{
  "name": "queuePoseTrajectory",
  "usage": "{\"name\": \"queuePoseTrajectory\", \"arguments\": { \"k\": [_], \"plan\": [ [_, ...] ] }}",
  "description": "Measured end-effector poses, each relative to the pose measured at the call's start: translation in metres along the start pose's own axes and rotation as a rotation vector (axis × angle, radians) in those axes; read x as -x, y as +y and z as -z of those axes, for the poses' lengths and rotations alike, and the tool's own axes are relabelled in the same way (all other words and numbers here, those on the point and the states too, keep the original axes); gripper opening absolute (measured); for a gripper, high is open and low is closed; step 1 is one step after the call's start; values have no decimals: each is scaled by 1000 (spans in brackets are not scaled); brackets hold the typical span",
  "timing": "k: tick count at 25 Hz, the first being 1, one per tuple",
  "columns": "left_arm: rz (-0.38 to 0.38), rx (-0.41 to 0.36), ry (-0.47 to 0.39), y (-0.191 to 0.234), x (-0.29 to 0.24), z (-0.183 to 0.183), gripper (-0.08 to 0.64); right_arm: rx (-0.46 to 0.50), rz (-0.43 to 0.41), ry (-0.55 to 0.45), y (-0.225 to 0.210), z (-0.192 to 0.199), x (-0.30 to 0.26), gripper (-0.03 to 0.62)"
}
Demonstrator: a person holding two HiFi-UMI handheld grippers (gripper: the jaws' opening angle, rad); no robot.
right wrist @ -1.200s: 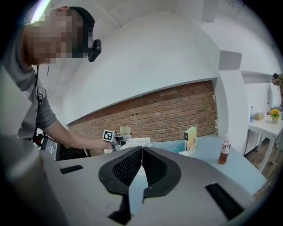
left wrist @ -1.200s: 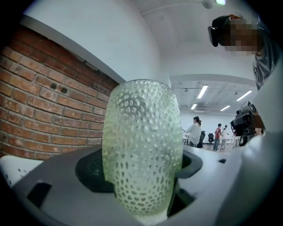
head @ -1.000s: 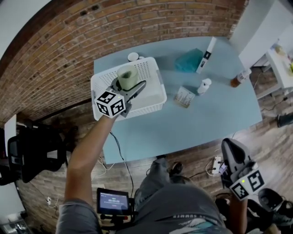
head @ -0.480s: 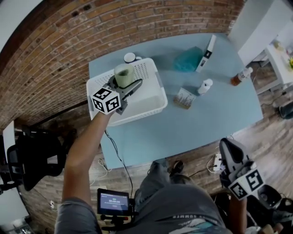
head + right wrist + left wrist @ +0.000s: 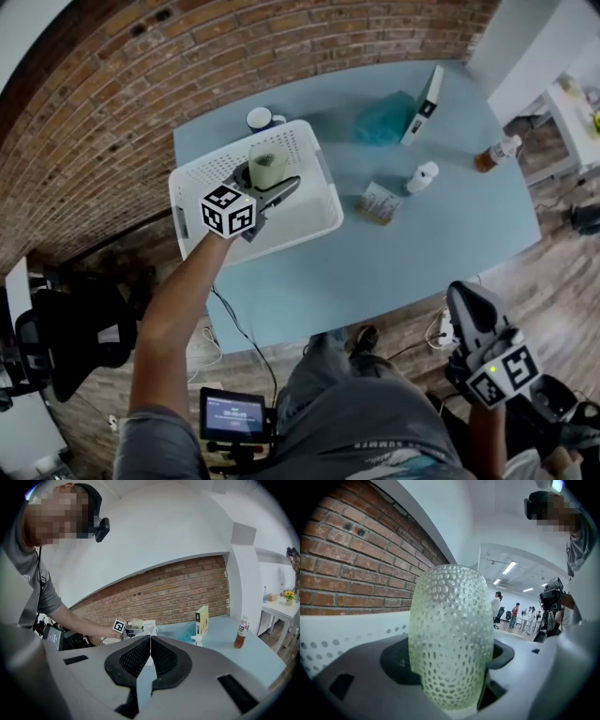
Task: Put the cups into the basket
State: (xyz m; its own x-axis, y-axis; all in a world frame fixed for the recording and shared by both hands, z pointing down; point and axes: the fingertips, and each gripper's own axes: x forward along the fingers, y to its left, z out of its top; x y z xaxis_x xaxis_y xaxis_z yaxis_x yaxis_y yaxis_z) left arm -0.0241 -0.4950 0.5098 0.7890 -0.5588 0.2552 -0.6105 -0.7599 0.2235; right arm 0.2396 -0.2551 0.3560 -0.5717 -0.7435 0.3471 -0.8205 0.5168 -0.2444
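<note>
A pale green dimpled cup (image 5: 267, 166) stands upright between the jaws of my left gripper (image 5: 272, 180), which is shut on it over the inside of the white perforated basket (image 5: 325, 187) at the table's left. In the left gripper view the cup (image 5: 452, 639) fills the middle, with the basket's wall (image 5: 328, 637) behind it. A second cup, white with a dark inside (image 5: 260, 119), stands on the table just behind the basket. My right gripper (image 5: 466, 307) hangs low at the bottom right, off the table, shut and empty (image 5: 150, 660).
On the blue table (image 5: 441, 244) lie a teal cloth (image 5: 386, 122), an upright white and yellow box (image 5: 427, 98), a small white bottle (image 5: 422, 175), a brown drink bottle (image 5: 494, 153) and a flat packet (image 5: 379, 202). An office chair (image 5: 75, 323) stands on the floor at left.
My left gripper has sunk with the green cup, lower into the basket. The cup behind the basket shows more fully. The right gripper has shifted slightly.
</note>
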Motion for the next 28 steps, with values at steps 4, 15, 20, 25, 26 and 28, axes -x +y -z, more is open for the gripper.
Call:
{"name": "queuePoseTrajectory", "arguments": {
  "k": [4,15,20,25,26,28],
  "plan": [
    [24,2,50,-1,-10,22,354,-6,9,10,-3,2,-4,12],
    [-18,-23,218,23,-28,86,354,-27,29,42,-7,14,-16,11],
    [-11,-30,319,26,-37,117,354,-38,36,52,-7,17,-21,11],
    [-6,-9,327,26,-48,128,354,-51,43,73,-10,25,-25,11],
    [-19,-5,319,29,-50,129,354,-53,44,79,-11,27,-26,11],
    [-64,0,294,40,-52,131,354,-57,46,90,-12,32,-29,11]
  ]
}}
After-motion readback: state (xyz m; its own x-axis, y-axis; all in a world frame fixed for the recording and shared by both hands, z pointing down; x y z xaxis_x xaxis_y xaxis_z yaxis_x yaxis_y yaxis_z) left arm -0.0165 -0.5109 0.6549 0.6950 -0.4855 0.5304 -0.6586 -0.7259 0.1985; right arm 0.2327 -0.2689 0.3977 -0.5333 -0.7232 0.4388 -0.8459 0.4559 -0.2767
